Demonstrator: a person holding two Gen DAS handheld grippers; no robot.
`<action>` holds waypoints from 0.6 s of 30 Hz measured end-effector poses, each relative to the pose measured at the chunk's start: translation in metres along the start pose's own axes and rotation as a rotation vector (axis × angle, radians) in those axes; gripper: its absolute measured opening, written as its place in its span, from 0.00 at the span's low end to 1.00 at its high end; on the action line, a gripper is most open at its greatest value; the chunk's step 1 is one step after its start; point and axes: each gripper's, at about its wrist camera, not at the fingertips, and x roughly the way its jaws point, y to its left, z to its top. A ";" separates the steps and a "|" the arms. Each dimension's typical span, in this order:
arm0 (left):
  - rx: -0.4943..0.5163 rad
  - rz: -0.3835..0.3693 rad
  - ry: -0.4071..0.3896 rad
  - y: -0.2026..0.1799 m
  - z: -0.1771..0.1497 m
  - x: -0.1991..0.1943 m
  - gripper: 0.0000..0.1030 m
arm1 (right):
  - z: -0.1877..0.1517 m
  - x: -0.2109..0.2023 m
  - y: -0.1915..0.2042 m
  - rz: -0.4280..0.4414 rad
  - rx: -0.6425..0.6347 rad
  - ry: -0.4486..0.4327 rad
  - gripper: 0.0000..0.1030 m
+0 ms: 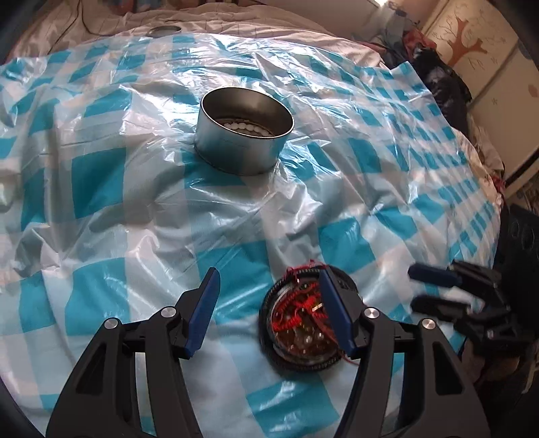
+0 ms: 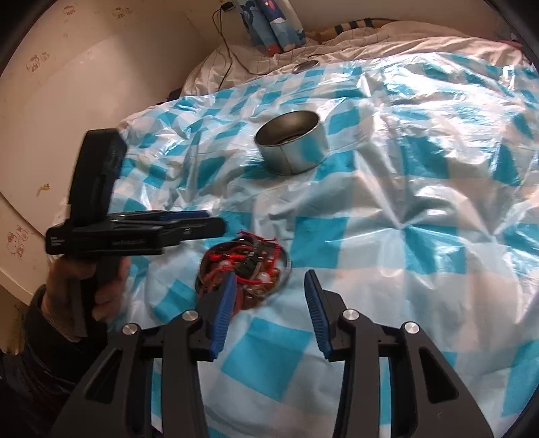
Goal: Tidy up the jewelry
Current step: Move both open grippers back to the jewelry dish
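Note:
A pile of jewelry (image 1: 301,323), red cords, beads and dark bangles, lies on the blue-and-white checked plastic sheet (image 1: 134,219). It also shows in the right wrist view (image 2: 249,269). A round metal tin (image 1: 244,129) stands farther back with a white bead bracelet inside; it shows in the right wrist view too (image 2: 291,146). My left gripper (image 1: 267,310) is open and empty, its right finger over the pile's edge. My right gripper (image 2: 269,313) is open and empty just right of the pile. It appears blurred at the right of the left wrist view (image 1: 434,289).
The sheet covers a soft bed with a white quilt (image 2: 387,37). A small metal lid (image 2: 305,66) lies at the far edge. A wall (image 2: 84,84) runs on the left, a cable (image 2: 229,47) and a blue carton (image 2: 269,23) at the back.

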 end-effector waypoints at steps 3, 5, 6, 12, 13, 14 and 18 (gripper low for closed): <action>0.047 -0.013 -0.014 -0.003 -0.006 -0.012 0.56 | -0.002 0.002 0.002 -0.021 -0.030 0.016 0.40; 0.152 -0.004 -0.051 -0.016 -0.015 -0.024 0.56 | -0.007 0.005 0.010 -0.052 -0.096 0.039 0.40; 0.238 0.010 -0.094 -0.026 -0.023 -0.030 0.56 | -0.009 0.008 0.013 -0.064 -0.115 0.050 0.40; 0.611 0.137 -0.149 -0.071 -0.058 -0.030 0.57 | -0.012 0.011 0.006 -0.083 -0.091 0.058 0.46; 0.664 0.167 -0.149 -0.077 -0.063 -0.026 0.57 | -0.012 0.010 0.004 -0.086 -0.088 0.054 0.47; 0.728 0.199 -0.138 -0.084 -0.069 -0.020 0.57 | -0.012 0.010 0.003 -0.090 -0.084 0.052 0.49; 0.866 0.244 -0.124 -0.096 -0.085 -0.009 0.57 | -0.010 0.010 -0.001 -0.084 -0.059 0.049 0.49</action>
